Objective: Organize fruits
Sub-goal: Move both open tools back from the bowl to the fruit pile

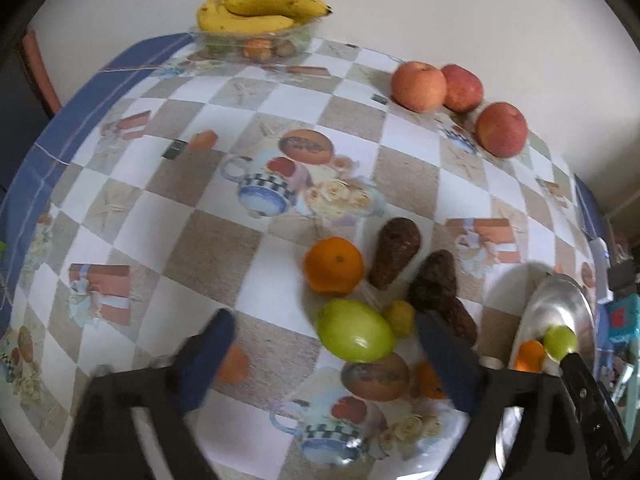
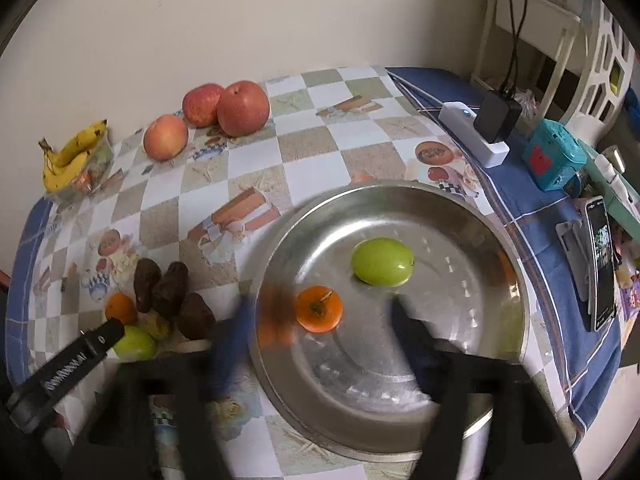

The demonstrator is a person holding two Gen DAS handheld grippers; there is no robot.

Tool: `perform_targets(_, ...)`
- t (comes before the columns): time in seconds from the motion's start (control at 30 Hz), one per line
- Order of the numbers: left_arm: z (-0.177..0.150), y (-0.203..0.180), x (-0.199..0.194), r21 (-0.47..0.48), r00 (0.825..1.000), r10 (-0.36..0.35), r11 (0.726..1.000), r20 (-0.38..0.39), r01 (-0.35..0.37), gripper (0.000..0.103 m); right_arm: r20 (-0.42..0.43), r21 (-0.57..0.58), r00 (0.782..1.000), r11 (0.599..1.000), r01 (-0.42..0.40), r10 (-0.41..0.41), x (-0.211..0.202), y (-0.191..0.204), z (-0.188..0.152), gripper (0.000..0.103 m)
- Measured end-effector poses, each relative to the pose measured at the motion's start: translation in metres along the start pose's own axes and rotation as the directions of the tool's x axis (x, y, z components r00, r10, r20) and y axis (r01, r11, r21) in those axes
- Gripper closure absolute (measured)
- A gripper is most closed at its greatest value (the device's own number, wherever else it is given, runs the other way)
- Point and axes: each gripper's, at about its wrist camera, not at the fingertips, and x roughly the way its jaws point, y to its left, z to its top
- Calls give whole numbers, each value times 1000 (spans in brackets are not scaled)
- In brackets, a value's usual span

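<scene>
In the left wrist view my left gripper (image 1: 324, 330) is open, low over the table, its fingers either side of a green fruit (image 1: 355, 331). Around it lie an orange (image 1: 334, 266), a small yellow fruit (image 1: 399, 317) and three dark brown fruits (image 1: 394, 253). In the right wrist view my right gripper (image 2: 320, 312) is open and empty above a round metal tray (image 2: 360, 412). The tray holds a green fruit (image 2: 382, 262) and an orange (image 2: 319, 309) just ahead of my fingers.
Three red apples (image 1: 418, 86) sit near the wall. Bananas (image 1: 256, 12) lie on a clear container (image 1: 256, 44) of fruit at the far edge. A white charger (image 2: 476, 134), a teal box (image 2: 554, 160) and a phone (image 2: 600, 264) stand right of the tray.
</scene>
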Motion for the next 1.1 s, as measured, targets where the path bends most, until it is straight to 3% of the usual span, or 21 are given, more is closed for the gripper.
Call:
perform_targets(0.3, 2, 7, -8, 8, 998, 28, 1000, 60, -29, 0, 65, -20, 998, 1000, 18, -17, 2, 2, -2, 10)
perform_targets(0.5, 5, 14, -14, 4, 994, 11, 1000, 109, -12, 0, -14, -31, 991, 990, -134, 134, 11, 14, -5, 10)
perform_targets(0.6, 7, 20, -11, -24, 996, -54, 998, 72, 56, 0, -25, -102, 993, 988, -119, 117, 10, 30, -7, 10)
perform_targets(0.67, 8, 25, -10, -59, 993, -107, 992, 47, 110, 0, -31, -120, 988, 981, -154, 151, 9, 37, -9, 10)
perform_targets(0.83, 9, 21, -12, -24, 995, -89, 996, 48, 90, 0, -45, -117, 970, 963, -244, 241, 8, 48, -12, 11)
perform_targets(0.97, 7, 19, -9, -29, 991, -134, 990, 21, 135, 0, -56, -148, 964, 953, -265, 260, 8, 60, -14, 35)
perform_targets(1.1, 4, 14, 5, -21, 989, -143, 990, -24, 142, 1, -73, -203, 963, 941, -271, 261, 11, 73, -19, 36)
